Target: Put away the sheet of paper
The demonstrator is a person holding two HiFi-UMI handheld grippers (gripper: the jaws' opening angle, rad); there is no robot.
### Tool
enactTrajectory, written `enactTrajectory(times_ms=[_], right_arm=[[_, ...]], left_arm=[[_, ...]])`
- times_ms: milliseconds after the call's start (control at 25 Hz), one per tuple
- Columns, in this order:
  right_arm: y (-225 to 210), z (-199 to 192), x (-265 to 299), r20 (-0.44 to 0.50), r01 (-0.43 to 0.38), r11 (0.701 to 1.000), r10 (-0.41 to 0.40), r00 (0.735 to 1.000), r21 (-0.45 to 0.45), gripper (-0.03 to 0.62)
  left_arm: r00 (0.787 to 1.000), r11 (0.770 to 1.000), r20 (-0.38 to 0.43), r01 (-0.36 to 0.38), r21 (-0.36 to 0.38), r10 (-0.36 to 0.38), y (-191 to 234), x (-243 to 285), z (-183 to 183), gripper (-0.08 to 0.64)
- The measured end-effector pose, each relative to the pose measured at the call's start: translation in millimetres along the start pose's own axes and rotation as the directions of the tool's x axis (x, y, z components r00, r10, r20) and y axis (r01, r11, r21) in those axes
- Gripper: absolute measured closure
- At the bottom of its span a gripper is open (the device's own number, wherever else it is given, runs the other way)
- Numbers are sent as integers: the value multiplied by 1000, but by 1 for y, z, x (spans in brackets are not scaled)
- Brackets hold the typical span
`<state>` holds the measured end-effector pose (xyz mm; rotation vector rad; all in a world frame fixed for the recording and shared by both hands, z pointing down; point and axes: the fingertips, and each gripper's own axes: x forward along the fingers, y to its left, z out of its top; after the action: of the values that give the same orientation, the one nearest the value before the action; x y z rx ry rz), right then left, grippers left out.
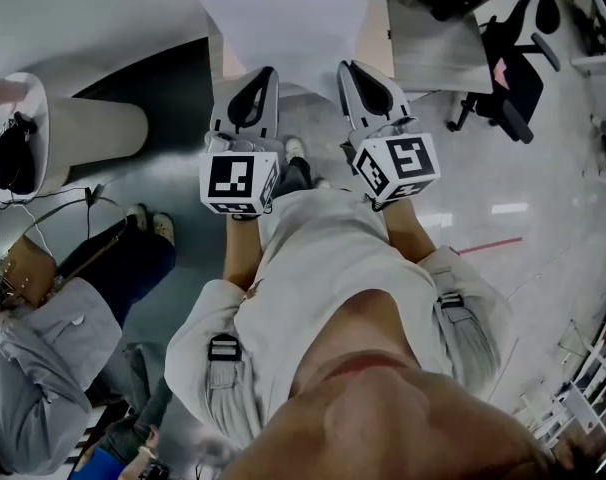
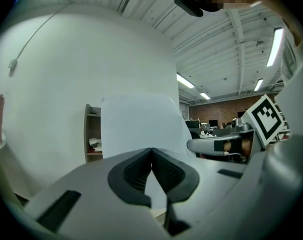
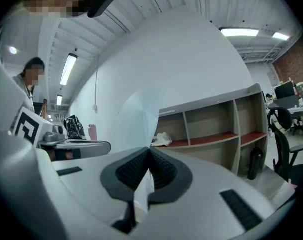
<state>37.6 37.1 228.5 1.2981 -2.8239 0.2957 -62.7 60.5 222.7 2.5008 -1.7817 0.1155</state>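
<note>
Head view: left gripper (image 1: pixel 267 76) and right gripper (image 1: pixel 345 70) each clamp the near edge of the sheet of paper (image 1: pixel 283 30), which is carried in mid-air (nothing supports it). Judgement: hold the 2 grips level and evenly spaced on the way to the shelf unit (image 3: pixel 211 129), to avoid creasing.

Bright ceiling strip lights (image 2: pixel 277 46), fisheye-warped edges

The white sheet of paper (image 1: pixel 283 30) juts forward in midair, near edge pinched by left gripper (image 1: pixel 270 72) and right gripper (image 1: pixel 345 67).
</note>
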Motion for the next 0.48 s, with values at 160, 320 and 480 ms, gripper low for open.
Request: enactTrajectory(times_ms=[160, 320, 480], right_arm=[[-3, 0, 22, -13, 13, 1000, -13, 1000, -2, 574], [-7, -2, 43, -29, 26, 1000, -26, 999, -4, 574], [-12, -5, 65, -36, 39, 999, -39, 999, -5, 574]], left_arm=[[1000, 1000, -2, 22, -10, -22, 15, 18, -2, 538], [999, 999, -9, 39, -21, -39, 33, 33, -4, 538], [998, 998, -15, 57, -27, -57, 50, 51, -7, 538]])
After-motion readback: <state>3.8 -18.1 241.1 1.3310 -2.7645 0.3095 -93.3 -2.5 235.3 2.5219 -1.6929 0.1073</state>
